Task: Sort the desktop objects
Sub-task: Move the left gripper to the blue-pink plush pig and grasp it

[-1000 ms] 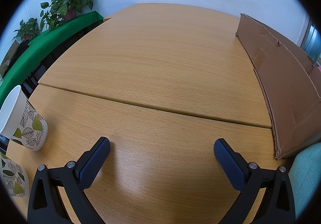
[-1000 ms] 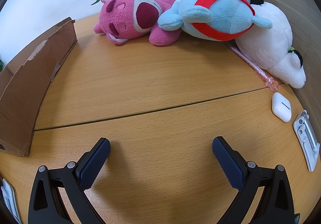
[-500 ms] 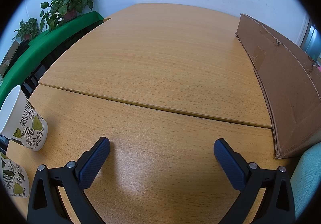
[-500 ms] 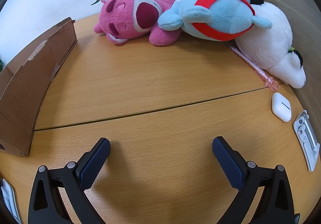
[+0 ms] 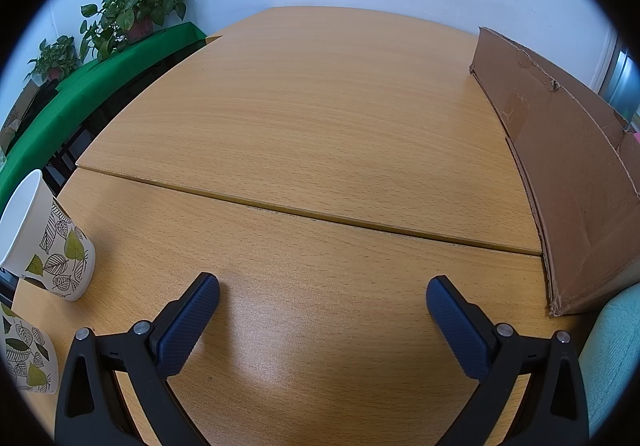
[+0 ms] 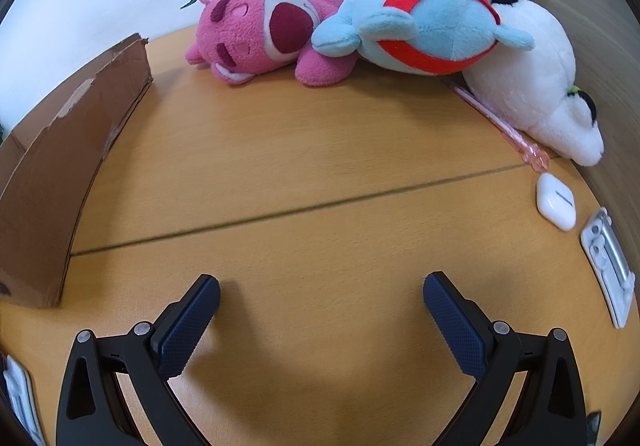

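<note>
My left gripper (image 5: 322, 292) is open over bare wooden table, nothing between its fingers. Two leaf-patterned paper cups stand at its left: one (image 5: 48, 242) upright near the edge, another (image 5: 24, 354) lower. My right gripper (image 6: 320, 290) is open too, above the table. Far beyond it lie a pink plush (image 6: 264, 30), a blue and red plush (image 6: 424, 22) and a white plush (image 6: 536, 78). A pink pen (image 6: 500, 126), a white earbud case (image 6: 556, 202) and a white clip-like item (image 6: 608, 266) lie at the right.
A brown cardboard box (image 5: 560, 174) stands on the table between the two grippers, also seen as the cardboard box (image 6: 60, 166) at the right view's left. Potted plants (image 5: 136, 10) on a green-covered bench sit beyond the table's left edge. A teal item (image 5: 612, 358) shows at lower right.
</note>
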Demonstrator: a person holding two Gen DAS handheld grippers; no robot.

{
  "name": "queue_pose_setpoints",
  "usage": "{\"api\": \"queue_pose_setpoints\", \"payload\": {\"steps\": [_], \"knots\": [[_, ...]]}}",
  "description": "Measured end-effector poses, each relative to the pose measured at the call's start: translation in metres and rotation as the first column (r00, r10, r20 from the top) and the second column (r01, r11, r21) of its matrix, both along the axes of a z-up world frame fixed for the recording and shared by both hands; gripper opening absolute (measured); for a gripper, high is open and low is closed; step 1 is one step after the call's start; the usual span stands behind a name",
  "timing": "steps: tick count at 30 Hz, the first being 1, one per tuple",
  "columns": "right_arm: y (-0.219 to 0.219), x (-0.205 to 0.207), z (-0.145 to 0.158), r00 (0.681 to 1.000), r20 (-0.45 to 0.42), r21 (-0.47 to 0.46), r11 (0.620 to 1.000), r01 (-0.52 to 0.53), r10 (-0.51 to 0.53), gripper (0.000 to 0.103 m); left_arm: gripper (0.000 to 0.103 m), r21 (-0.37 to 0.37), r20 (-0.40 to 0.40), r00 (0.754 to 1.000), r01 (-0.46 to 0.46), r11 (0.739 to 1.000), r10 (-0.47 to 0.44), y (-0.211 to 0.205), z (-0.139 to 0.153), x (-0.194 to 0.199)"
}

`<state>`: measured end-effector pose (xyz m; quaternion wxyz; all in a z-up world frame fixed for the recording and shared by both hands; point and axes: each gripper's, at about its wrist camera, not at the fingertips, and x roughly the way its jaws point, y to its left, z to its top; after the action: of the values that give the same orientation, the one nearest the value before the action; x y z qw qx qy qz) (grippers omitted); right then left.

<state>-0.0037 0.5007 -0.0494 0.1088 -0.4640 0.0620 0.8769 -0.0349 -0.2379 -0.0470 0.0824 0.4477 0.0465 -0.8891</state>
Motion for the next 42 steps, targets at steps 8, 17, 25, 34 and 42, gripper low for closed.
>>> {"api": "queue_pose_setpoints", "payload": {"steps": [8,17,25,34,42], "knots": [[-0.049,0.074,0.029,0.995,-0.074,0.09,0.994,-0.055,0.062,0.103,0.103,-0.003,0.024,0.999,-0.024,1.0,0.024,0.006,0.002,0.013],[-0.138,0.128,0.106,0.917,-0.239,0.178,0.943,-0.282,0.319,0.103,0.102,-0.023,-0.238,0.962,0.13,0.991,-0.131,0.06,0.102,0.105],[-0.243,0.13,0.139,0.827,-0.358,0.197,0.901,-0.386,0.433,0.103,0.102,0.05,-0.285,0.917,0.305,0.951,-0.279,0.13,0.128,0.132],[-0.348,0.13,0.131,0.752,-0.315,0.128,0.811,-0.57,0.578,0.091,0.008,0.101,-0.28,0.892,0.394,0.913,-0.354,0.162,0.128,0.135],[-0.382,0.119,0.132,0.728,-0.291,0.093,0.776,-0.624,0.621,0.101,0.068,0.111,-0.271,0.894,0.396,0.912,-0.356,0.154,0.125,0.13]]}}
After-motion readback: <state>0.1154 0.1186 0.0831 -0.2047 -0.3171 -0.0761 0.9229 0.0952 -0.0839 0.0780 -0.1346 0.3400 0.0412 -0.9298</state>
